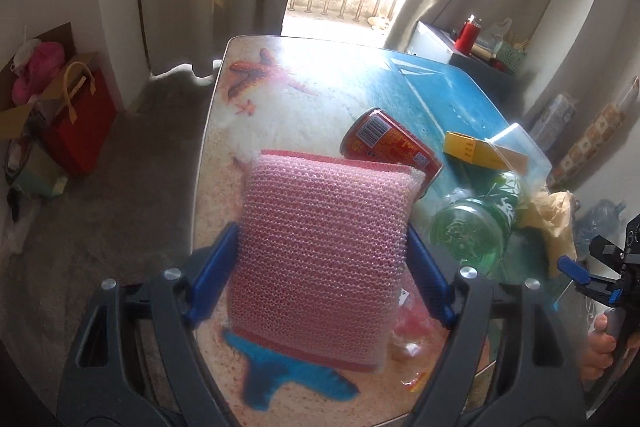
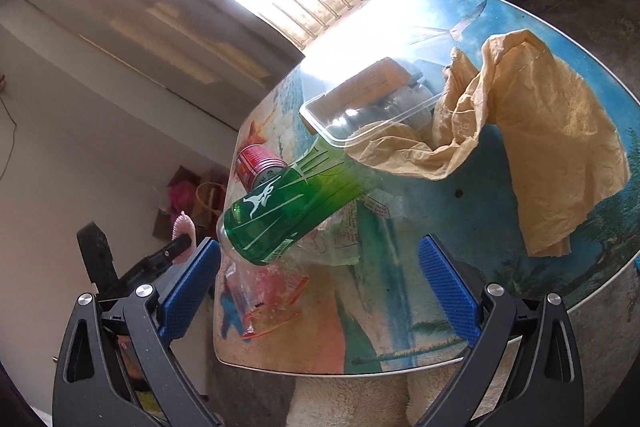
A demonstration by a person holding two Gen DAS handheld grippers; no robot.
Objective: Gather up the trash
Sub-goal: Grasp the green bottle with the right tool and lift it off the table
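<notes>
My left gripper [image 1: 322, 229] is shut on a pink mesh sponge [image 1: 320, 183], one blue pad pressed on each side, held above the beach-print table [image 1: 304, 87]. Behind it lie a red can [image 1: 390, 143], a green bottle [image 1: 476, 223] on its side, a yellow box [image 1: 468, 147] and a clear plastic tub [image 1: 520, 147]. My right gripper [image 2: 320, 241] stands open near the table's front edge with nothing between its pads. The green bottle [image 2: 288, 211] lies just ahead, towards its left finger. Crumpled tan paper [image 2: 552, 131] spreads over the table's right side.
A clear wrapper with red print [image 2: 264, 291] lies at the table's near corner. On the carpet to the left stand a red bag [image 1: 80, 119] and cardboard boxes. A dark cabinet carrying a red flask [image 1: 468, 35] is at the back right.
</notes>
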